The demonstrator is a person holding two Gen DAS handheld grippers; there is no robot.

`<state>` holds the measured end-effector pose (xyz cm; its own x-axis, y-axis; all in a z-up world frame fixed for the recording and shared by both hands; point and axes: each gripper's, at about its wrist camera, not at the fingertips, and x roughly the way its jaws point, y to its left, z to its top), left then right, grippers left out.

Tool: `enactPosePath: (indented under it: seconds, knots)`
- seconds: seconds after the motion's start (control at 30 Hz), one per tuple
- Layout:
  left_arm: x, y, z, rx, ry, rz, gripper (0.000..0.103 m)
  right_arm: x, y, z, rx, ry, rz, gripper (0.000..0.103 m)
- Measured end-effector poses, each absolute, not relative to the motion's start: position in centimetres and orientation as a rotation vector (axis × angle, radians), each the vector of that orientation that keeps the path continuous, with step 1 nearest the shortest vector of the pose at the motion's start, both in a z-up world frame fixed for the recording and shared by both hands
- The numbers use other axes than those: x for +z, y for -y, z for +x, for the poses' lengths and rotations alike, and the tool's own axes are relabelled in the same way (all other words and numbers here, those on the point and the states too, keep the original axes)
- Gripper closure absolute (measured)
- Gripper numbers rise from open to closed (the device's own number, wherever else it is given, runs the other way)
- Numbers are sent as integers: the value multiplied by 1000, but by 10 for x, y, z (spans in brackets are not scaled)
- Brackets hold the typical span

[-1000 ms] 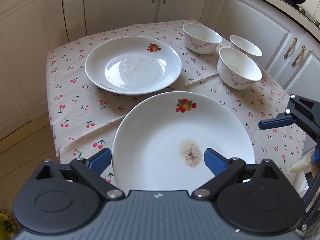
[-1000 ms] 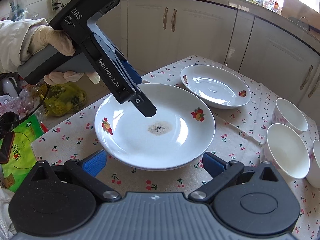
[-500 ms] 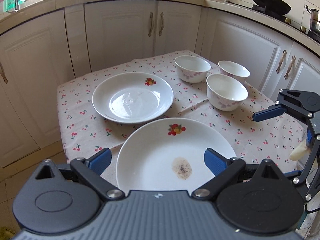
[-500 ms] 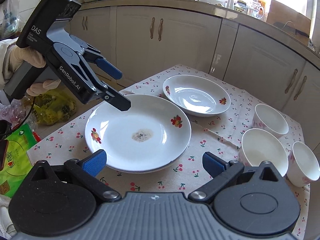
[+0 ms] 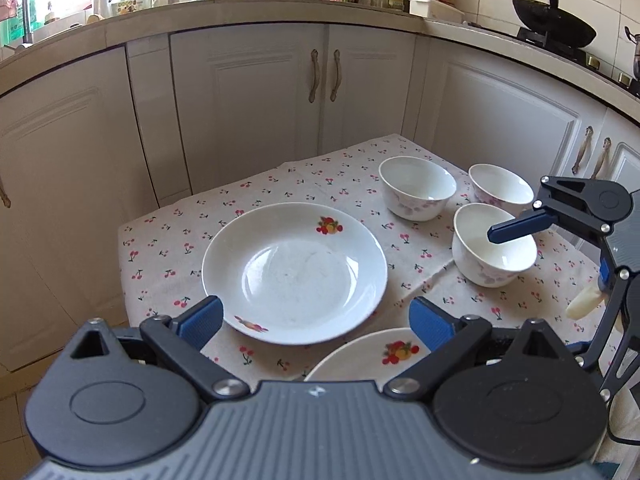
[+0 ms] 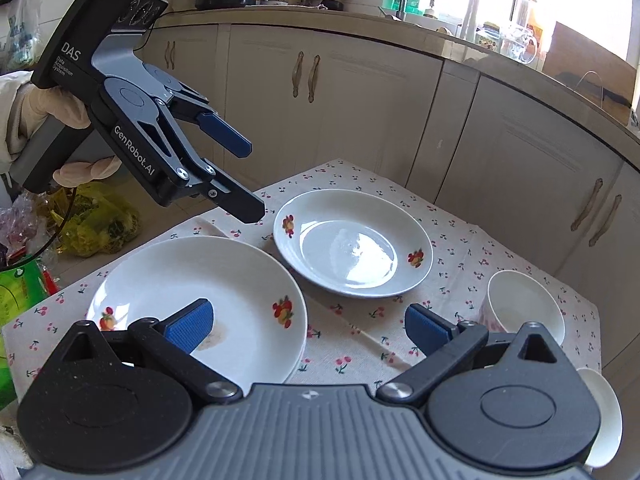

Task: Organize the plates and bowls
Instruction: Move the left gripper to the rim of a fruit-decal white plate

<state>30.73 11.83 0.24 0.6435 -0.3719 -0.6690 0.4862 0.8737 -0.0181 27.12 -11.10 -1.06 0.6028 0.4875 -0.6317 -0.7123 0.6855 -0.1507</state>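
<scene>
Two white plates with fruit prints lie on the cherry-print tablecloth. The clean far plate (image 5: 294,272) (image 6: 354,242) is beyond the near plate (image 6: 200,304), which has a brown stain and shows only its rim in the left wrist view (image 5: 360,354). Three white bowls (image 5: 416,188) (image 5: 500,190) (image 5: 494,244) stand at the right. My left gripper (image 5: 314,320) (image 6: 240,176) is open and empty, raised above the near plate's far edge. My right gripper (image 6: 308,326) is open and empty above the table; one of its fingers (image 5: 520,226) reaches over the nearest bowl.
The small table (image 5: 160,240) stands in a kitchen corner, with white cabinets (image 5: 260,100) close behind and to the right. A wok (image 5: 554,30) sits on the counter. Bags (image 6: 96,220) lie on the floor past the table's left side.
Both grippers have risen and pulled back from the stained plate. The left gripper lifted off the plate's middle and stays open. Plates and bowls have not moved.
</scene>
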Motion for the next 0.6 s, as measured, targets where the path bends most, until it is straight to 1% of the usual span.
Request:
enactPosePath:
  seconds: [0.23,0.6]
  knots:
    - [-16,-122,357,-466,-777,133,4,-18,113,326,716,-621,-417,0]
    - [-44,-123,417,-447,-847,100,5,-47,109,385,721,-738,-482,0]
